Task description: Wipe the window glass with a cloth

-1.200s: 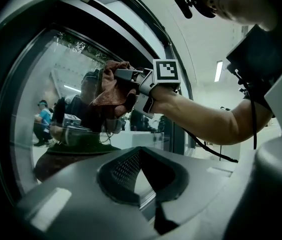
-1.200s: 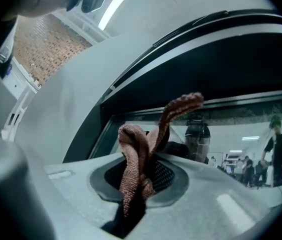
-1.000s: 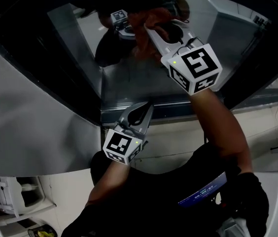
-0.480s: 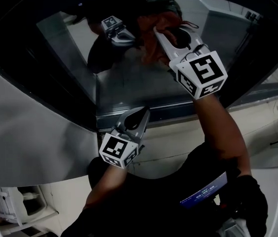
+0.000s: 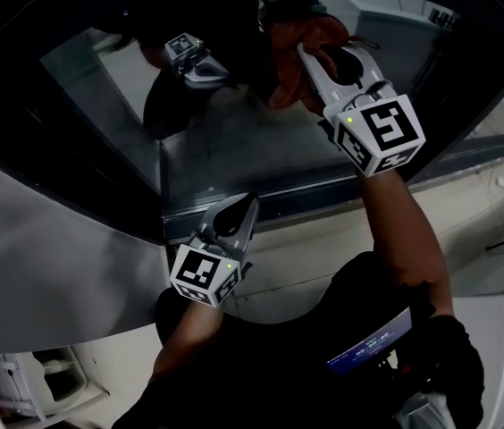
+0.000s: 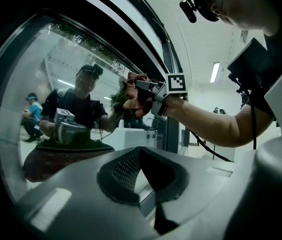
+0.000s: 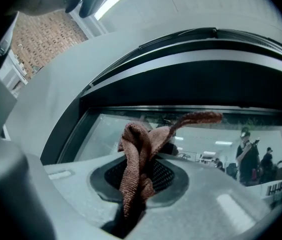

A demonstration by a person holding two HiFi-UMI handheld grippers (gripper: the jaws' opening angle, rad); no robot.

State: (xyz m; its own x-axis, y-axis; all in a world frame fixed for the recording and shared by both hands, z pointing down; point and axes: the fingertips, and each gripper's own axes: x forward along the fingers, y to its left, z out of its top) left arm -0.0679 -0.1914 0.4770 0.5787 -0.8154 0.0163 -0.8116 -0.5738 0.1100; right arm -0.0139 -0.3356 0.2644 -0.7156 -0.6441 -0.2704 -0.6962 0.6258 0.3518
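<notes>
The right gripper [image 5: 316, 61] is raised to the upper part of the window glass [image 5: 261, 141]. Its fingers are closed on a rust-brown cloth [image 7: 137, 169]. In the right gripper view the cloth is bunched into a thick fold between the two pads. The fold rises above the fingertips, and one loose end sticks out to the right. In the head view the cloth meets its own reflection on the pane, so I judge that it is touching the glass there.

The left gripper [image 5: 239, 213] is low, near the bottom window frame [image 5: 323, 199]. Its fingers are together and nothing is between them. I cannot tell whether it touches the frame.

The cloth looks like a soft, light towel fabric. It is limp, so it will bend and drag behind the gripper rather than hold a shape. It cannot break, but friction against the pane may pull it slowly out of the fingers. The best place to hold it is the gathered middle, deep between the pads, as it is now. Enough fabric should stay beyond the tips that only fabric rubs the pane and not the hard fingertips.

The glass is stiff, smooth and breakable, so moderate and even pressure seems wise. The loose end may flap but should do no harm.
</notes>
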